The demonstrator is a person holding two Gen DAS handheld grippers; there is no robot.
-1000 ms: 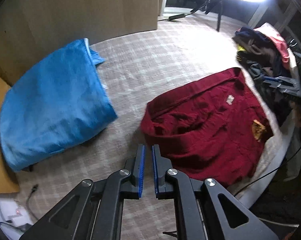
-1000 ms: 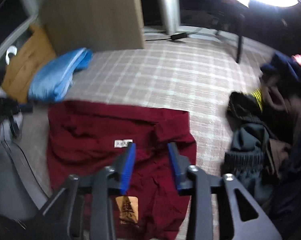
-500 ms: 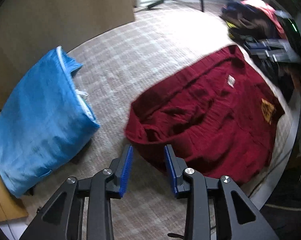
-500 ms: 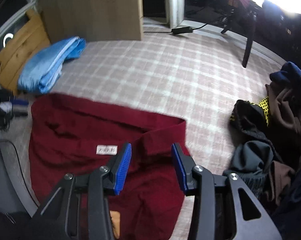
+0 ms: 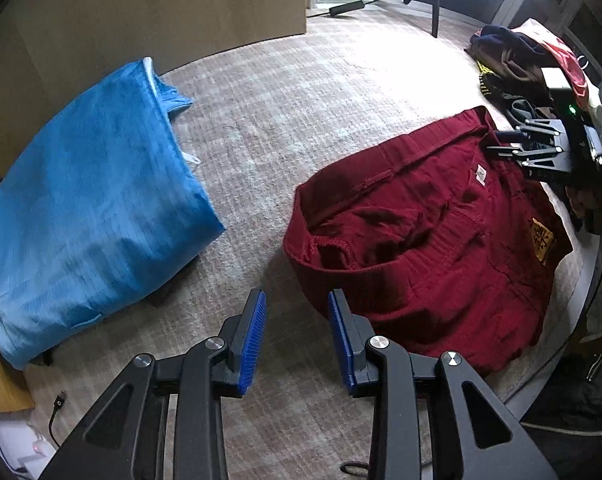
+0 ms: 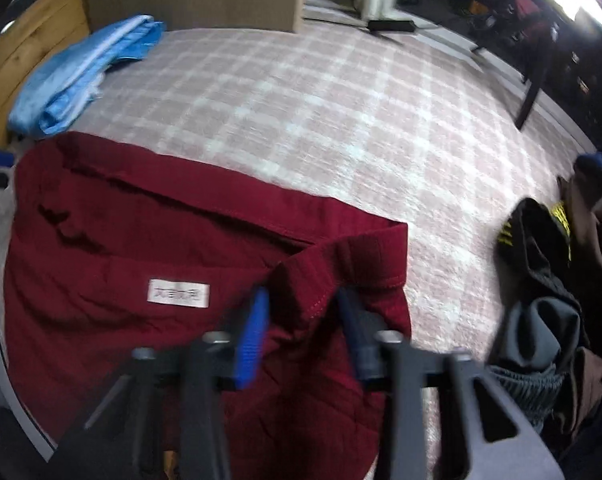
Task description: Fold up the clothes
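Both cameras sit on the grippers and look steeply down at the checked cover (image 5: 285, 92). The left wrist view is a bit farther off, with the blue cloth (image 5: 85, 200) on its left and the red garment (image 5: 429, 232) on its right. The right wrist view is close above the red garment. Both views share the two cloths.

On the bed cover (image 5: 301, 92), the spread shorts (image 5: 433, 236) lie between the folded garment (image 5: 89, 204) at left and the clothes pile (image 6: 561, 280) at right.
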